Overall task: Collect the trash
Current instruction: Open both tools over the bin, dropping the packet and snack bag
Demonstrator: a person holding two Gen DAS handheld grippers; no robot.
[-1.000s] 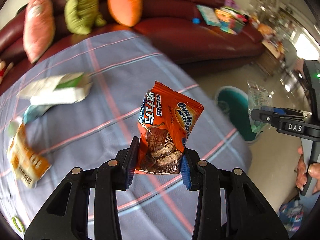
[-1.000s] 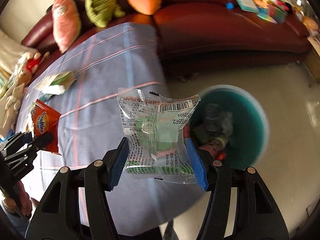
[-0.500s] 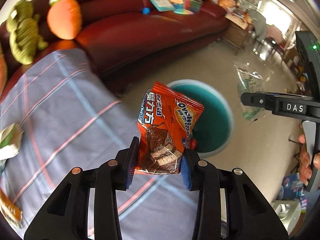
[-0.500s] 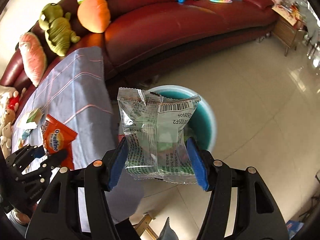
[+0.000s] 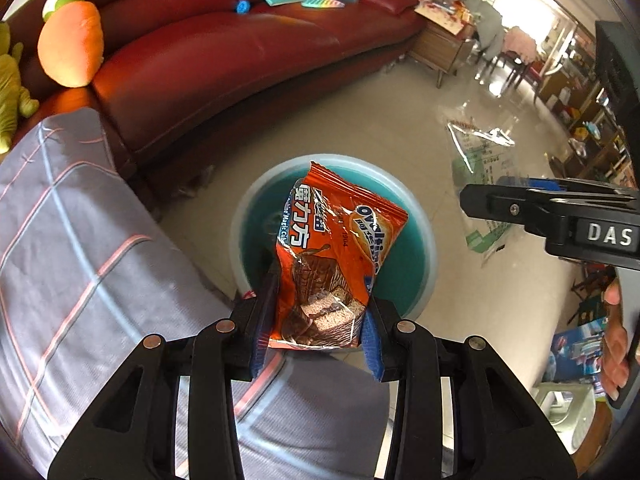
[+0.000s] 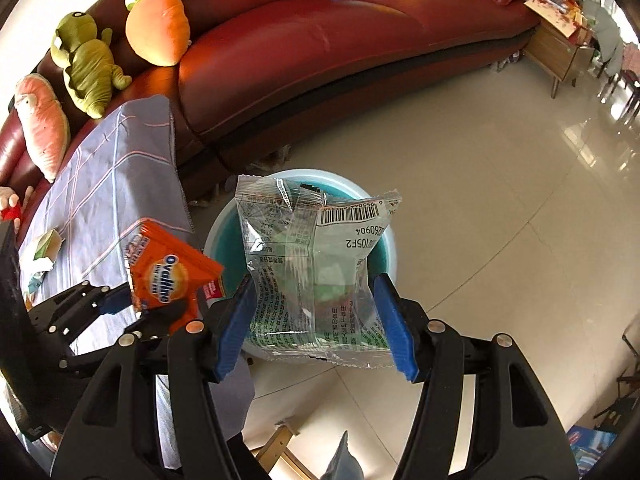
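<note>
My left gripper (image 5: 316,332) is shut on an orange snack wrapper (image 5: 332,264) and holds it upright over the teal bin (image 5: 416,216) on the floor. My right gripper (image 6: 314,336) is shut on a clear plastic wrapper (image 6: 312,264) with a barcode, also above the teal bin (image 6: 218,236). In the right wrist view the left gripper (image 6: 140,304) shows at the lower left with the orange wrapper (image 6: 168,272). In the left wrist view the right gripper (image 5: 560,208) reaches in from the right with the clear wrapper (image 5: 476,156) hanging from it.
A table under a grey checked cloth (image 5: 60,240) sits left of the bin, with a crumpled white and green carton (image 6: 46,248) on it. A dark red sofa (image 6: 360,40) with plush toys (image 6: 158,28) runs behind. Pale tiled floor (image 6: 500,200) spreads to the right.
Both grippers have swung from above the table to above the teal bin, each still holding its wrapper. The bin now sits directly behind both wrappers.
</note>
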